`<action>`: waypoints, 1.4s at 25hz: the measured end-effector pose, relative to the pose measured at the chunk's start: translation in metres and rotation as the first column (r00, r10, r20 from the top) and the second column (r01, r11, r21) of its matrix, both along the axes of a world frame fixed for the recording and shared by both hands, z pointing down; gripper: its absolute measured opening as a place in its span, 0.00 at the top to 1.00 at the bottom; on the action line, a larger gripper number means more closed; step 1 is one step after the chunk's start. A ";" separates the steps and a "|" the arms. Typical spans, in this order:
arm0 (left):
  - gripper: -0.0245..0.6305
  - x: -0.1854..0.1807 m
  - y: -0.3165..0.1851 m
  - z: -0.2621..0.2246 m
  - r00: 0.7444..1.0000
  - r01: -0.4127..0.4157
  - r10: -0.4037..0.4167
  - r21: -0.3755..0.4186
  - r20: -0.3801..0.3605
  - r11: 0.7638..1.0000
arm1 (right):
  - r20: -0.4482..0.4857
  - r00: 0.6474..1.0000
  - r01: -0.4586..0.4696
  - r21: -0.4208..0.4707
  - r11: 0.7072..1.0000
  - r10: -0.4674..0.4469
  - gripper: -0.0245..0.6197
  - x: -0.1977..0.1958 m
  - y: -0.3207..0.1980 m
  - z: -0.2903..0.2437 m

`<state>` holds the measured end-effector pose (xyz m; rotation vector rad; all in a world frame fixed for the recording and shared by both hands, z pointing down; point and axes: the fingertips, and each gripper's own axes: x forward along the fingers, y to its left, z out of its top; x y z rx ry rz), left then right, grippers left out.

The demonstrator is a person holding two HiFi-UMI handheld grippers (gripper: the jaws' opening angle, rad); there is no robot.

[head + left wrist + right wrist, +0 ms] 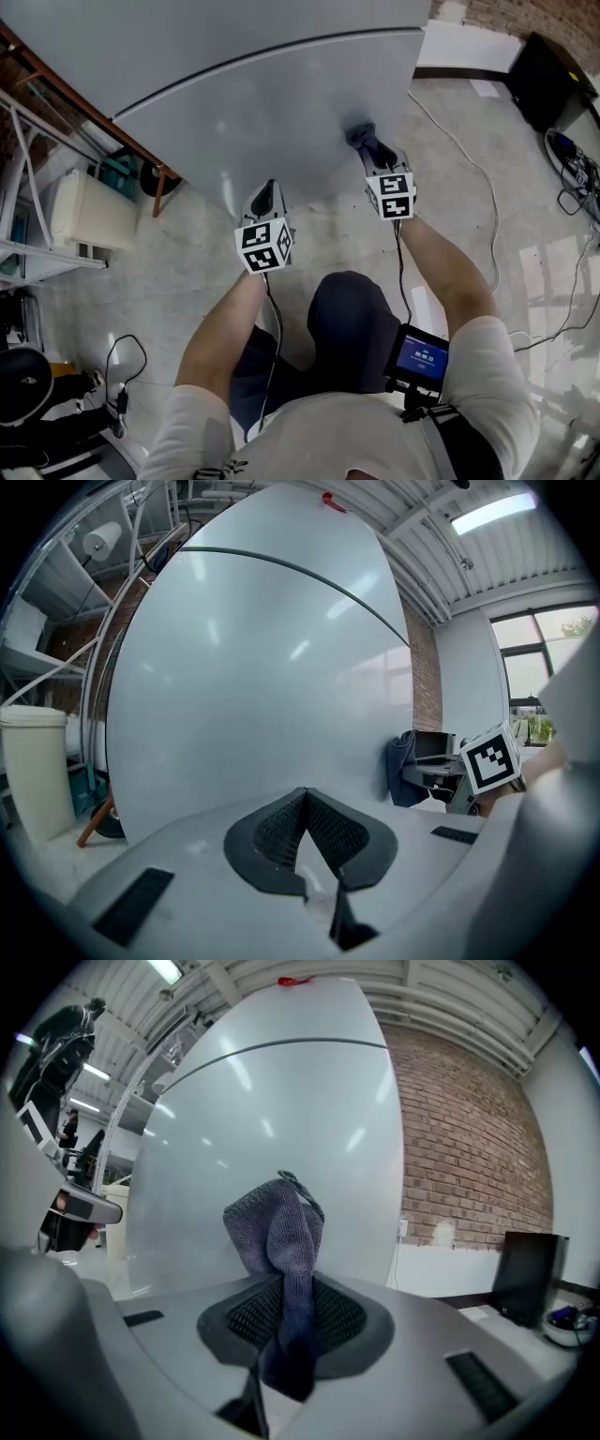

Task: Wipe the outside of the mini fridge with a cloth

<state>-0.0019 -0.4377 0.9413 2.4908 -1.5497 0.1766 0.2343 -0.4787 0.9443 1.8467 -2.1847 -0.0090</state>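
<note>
The mini fridge is pale grey with a dark seam between its two doors, and its front fills both gripper views. My right gripper is shut on a grey-blue cloth, and the bunched cloth is against the fridge front. My left gripper is near the fridge's lower edge, to the left of the right one. Its jaws are shut with nothing between them. The cloth and the right gripper's marker cube show at the right of the left gripper view.
A white bin and a metal rack stand left of the fridge. A white cable runs over the floor at the right, near a black box. A brick wall stands behind the fridge.
</note>
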 end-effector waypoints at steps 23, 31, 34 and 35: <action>0.96 -0.005 0.001 0.002 1.000 -0.002 0.002 0.002 -0.012 1.000 | 0.023 0.997 -0.076 -0.056 0.996 0.077 0.83 0.020 0.002 0.005; 0.96 -0.019 0.000 -0.021 1.000 -0.005 0.005 -0.038 -0.019 0.999 | 0.027 0.997 -0.064 -0.086 0.994 0.067 0.83 0.001 0.009 -0.022; 0.96 -0.026 0.006 -0.052 1.000 -0.019 0.018 -0.065 -0.015 0.998 | 0.031 0.998 -0.054 -0.128 0.990 0.059 0.83 -0.015 0.020 -0.048; 0.96 -0.027 0.009 -0.065 1.000 -0.026 0.025 -0.072 -0.013 0.997 | 0.033 0.998 -0.051 -0.141 0.989 0.056 0.83 -0.020 0.026 -0.059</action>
